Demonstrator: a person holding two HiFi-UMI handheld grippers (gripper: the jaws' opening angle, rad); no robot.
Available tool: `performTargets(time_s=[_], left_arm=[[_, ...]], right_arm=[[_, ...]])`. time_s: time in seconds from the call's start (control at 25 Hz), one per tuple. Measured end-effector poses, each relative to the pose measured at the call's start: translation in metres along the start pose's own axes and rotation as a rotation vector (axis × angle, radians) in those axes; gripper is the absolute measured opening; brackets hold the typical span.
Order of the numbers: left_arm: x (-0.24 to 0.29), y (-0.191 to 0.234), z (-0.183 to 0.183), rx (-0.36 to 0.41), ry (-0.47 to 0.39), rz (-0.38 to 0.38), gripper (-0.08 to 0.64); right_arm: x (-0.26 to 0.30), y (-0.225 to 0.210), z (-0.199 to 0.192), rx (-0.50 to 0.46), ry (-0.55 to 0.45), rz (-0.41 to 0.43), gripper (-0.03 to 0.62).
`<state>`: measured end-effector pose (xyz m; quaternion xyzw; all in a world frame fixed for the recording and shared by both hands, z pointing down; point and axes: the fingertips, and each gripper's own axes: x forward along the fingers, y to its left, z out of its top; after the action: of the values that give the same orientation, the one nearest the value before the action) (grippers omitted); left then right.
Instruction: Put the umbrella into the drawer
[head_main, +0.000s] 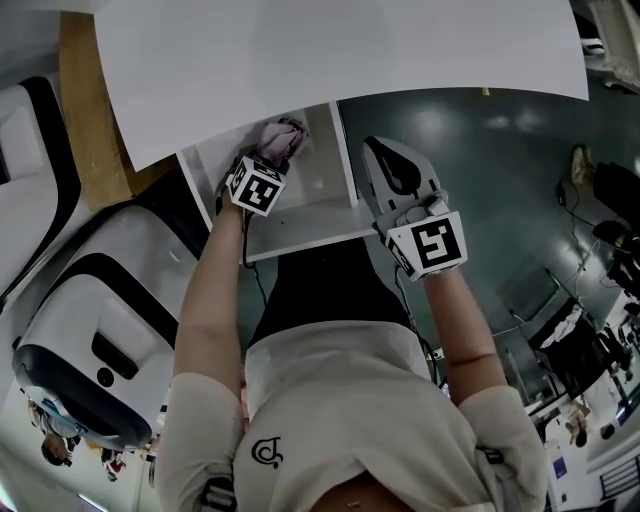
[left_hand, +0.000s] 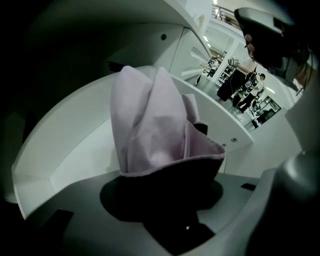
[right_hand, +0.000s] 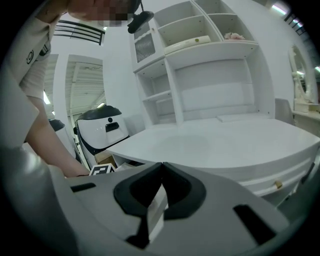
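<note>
White desk (head_main: 340, 50) fills the far side of the head view, its top bare. A white-and-black machine (head_main: 90, 330) sits on the floor to the left, and the dark glossy floor (head_main: 480, 150) is to the right. In the right gripper view, a white shelf unit (right_hand: 200, 50) stands on the far side of the desk top.

The drawer (head_main: 310, 215) is pulled out from under the desk edge toward me. It's white inside, and its floor is bare apart from where the umbrella is.

The umbrella (head_main: 283, 140) is folded pale pink fabric. It's at the far-left end of the open drawer, just under the desk edge. In the left gripper view it (left_hand: 150, 125) stands out straight ahead of the jaws, inside the drawer walls (left_hand: 75, 130). I can't tell if its far end touches the drawer floor.

My left gripper (head_main: 262, 172) points steeply down into the drawer. Its jaws are partly closed and clamped on the near end of the umbrella, with the fabric bunched right at the dark pads (left_hand: 167, 185).

My right gripper (head_main: 385, 160) is just beside the drawer's right wall, over the floor, and I can't tell if it touches the wall. Its jaws (right_hand: 160, 167) are closed tip to tip and hold nothing. A white sliver shows in the gap behind the tips, and I can't tell what it is.
</note>
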<state>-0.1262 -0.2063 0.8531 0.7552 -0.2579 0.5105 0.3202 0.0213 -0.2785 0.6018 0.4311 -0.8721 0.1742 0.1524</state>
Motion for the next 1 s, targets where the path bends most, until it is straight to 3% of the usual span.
performTargets(time_s=[0.4, 0.52, 0.56, 0.68, 0.8, 0.88, 1.0], left_arm=[[0.014, 0.001, -0.002, -0.013, 0.047, -0.025, 0.253], [0.012, -0.009, 0.000, -0.025, 0.072, -0.057, 0.343], [0.009, -0.012, 0.003, -0.027, 0.071, -0.050, 0.387], [-0.007, -0.008, 0.015, -0.038, 0.033, 0.012, 0.411], [-0.033, -0.002, 0.027, -0.043, -0.036, 0.064, 0.411], [-0.053, -0.004, 0.032, -0.066, -0.068, 0.059, 0.401], [-0.082, -0.009, 0.039, -0.084, -0.113, 0.064, 0.292]], right_arm=[[0.007, -0.002, -0.002, -0.006, -0.024, 0.027, 0.008], [0.003, 0.005, 0.001, -0.025, -0.016, 0.052, 0.008], [0.000, 0.007, 0.004, -0.032, -0.017, 0.056, 0.008], [-0.007, 0.012, 0.013, -0.044, -0.025, 0.055, 0.008], [-0.011, 0.021, 0.023, -0.051, -0.038, 0.048, 0.008], [-0.014, 0.027, 0.033, -0.055, -0.050, 0.049, 0.008], [-0.022, 0.037, 0.049, -0.063, -0.072, 0.052, 0.008]])
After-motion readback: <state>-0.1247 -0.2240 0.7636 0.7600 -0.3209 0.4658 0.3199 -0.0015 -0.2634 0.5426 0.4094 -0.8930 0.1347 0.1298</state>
